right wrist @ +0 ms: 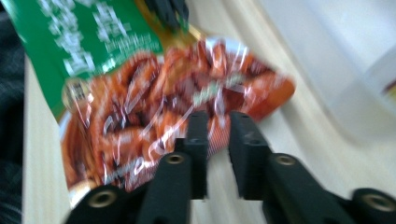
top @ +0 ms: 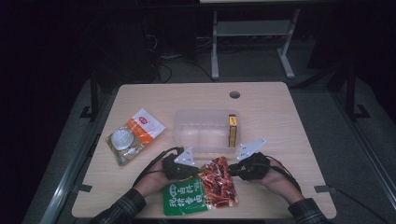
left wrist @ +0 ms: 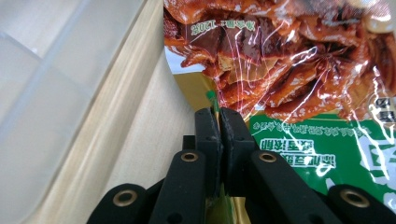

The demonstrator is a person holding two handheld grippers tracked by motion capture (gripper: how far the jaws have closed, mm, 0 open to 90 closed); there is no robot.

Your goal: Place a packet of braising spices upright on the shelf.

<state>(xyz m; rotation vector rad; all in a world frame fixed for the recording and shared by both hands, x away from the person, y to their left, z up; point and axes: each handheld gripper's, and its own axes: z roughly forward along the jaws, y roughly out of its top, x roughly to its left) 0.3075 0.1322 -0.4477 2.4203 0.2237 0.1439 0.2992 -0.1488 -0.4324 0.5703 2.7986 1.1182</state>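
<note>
Snack bag (top: 201, 189) at lower centre, just below the clear bin (top: 206, 130). Left gripper (left wrist: 218, 114) pinches its edge; right gripper (right wrist: 218, 122) slightly spread, not gripping. Lift evenly, keep pinch firm.

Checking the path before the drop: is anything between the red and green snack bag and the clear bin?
Nothing visible: bare table separates the snack bag from the clear bin, whose near side is open.

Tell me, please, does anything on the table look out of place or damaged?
Nothing looks damaged or spilled. The red-and-green snack bag lies askew at the near edge, pinched by the left gripper; the right gripper stands open at its edge.
</note>
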